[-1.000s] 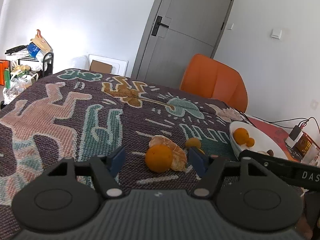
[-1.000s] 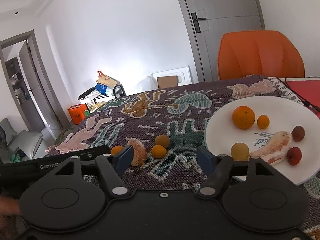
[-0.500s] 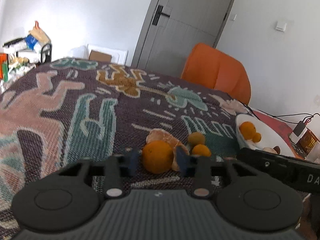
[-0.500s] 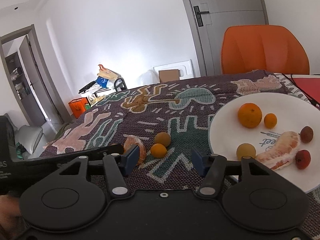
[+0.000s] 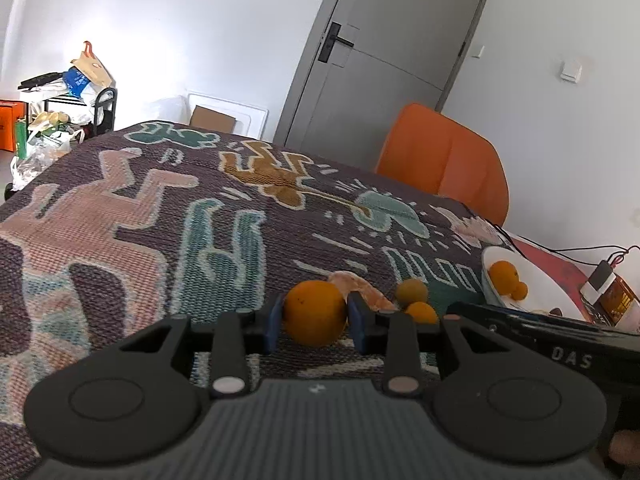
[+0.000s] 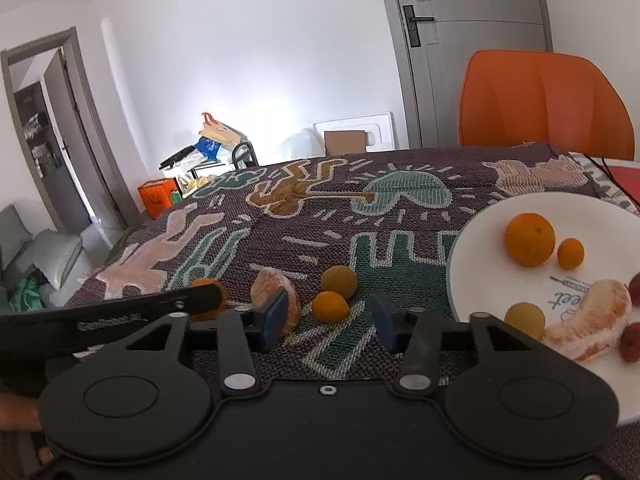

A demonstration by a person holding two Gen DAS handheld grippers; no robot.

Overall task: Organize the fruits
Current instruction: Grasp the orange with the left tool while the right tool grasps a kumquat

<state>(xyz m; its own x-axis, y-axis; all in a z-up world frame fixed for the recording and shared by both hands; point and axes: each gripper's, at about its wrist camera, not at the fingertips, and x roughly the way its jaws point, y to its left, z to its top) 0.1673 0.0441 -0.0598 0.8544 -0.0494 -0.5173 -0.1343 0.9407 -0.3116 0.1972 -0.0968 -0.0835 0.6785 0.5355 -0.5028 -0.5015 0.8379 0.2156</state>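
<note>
Pads of the left gripper (image 5: 315,322) press both sides of the orange (image 5: 314,312), so that claw has a hold on it, the fruit sitting just above the patterned cloth (image 5: 120,220). The right gripper (image 6: 329,322) has just been narrowing its jaws, yet nothing is pinched: the small orange fruit (image 6: 330,306) sits in the gap a little ahead of the blue tips, untouched.

Slipping is the main risk on the left. The orange is round and smooth, and the pads seem to catch it low; a quick lift could let it roll out forward onto the peeled citrus piece (image 5: 362,288) just behind it. On the right, closing from this spot may nudge the small fruit away instead of trapping it, or knock the yellowish fruit (image 6: 339,281) just beyond. The near tip already stands close against the peeled piece, which could get dragged along. With both claws working side by side, they could also bump each other.

From the left wrist the grip on the orange is plain, while the white plate (image 5: 532,276) off to the right shows only as a sliver with two fruits. From the right wrist the plate (image 6: 472,248) opens out, holding two oranges, a yellowish fruit, a peeled segment and some small red fruits, and the left claw's orange is mostly hidden behind its black finger.
</note>
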